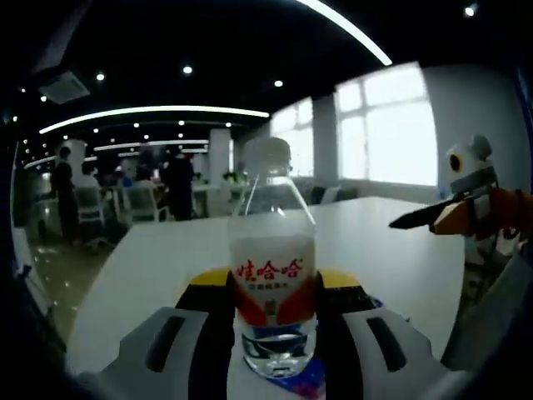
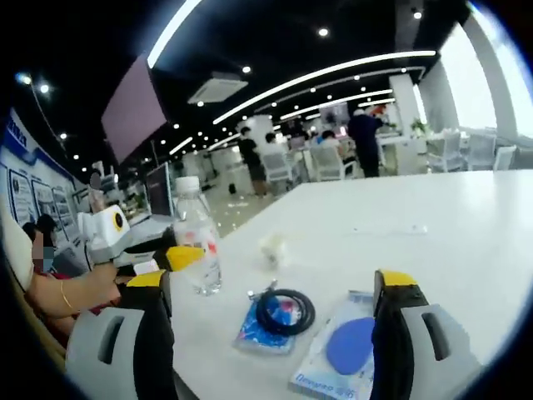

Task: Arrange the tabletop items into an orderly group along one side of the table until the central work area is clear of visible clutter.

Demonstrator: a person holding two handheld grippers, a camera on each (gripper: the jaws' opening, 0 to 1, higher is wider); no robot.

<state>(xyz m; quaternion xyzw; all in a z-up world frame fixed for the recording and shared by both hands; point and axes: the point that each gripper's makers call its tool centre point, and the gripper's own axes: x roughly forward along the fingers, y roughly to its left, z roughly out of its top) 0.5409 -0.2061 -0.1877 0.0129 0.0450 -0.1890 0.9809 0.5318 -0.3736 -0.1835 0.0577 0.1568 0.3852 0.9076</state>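
Left gripper view: the left gripper (image 1: 273,321) clamps a clear water bottle (image 1: 273,275) upright on the white table (image 1: 150,258).
Its yellow-tipped jaws press the bottle's red-and-white label from both sides, the white cap rising above them, and a blue packet edge shows under the bottle's base. At the right edge of that view the right gripper (image 1: 416,219) hangs above the table, its jaws too small to tell. In the right gripper view, the right gripper (image 2: 271,287) stands wide apart with nothing between its jaws; ahead lie a black cable coil (image 2: 285,311) on a blue packet (image 2: 254,332), a packet with a blue disc (image 2: 337,354) beside it, and a crumpled white scrap (image 2: 272,247) farther off.
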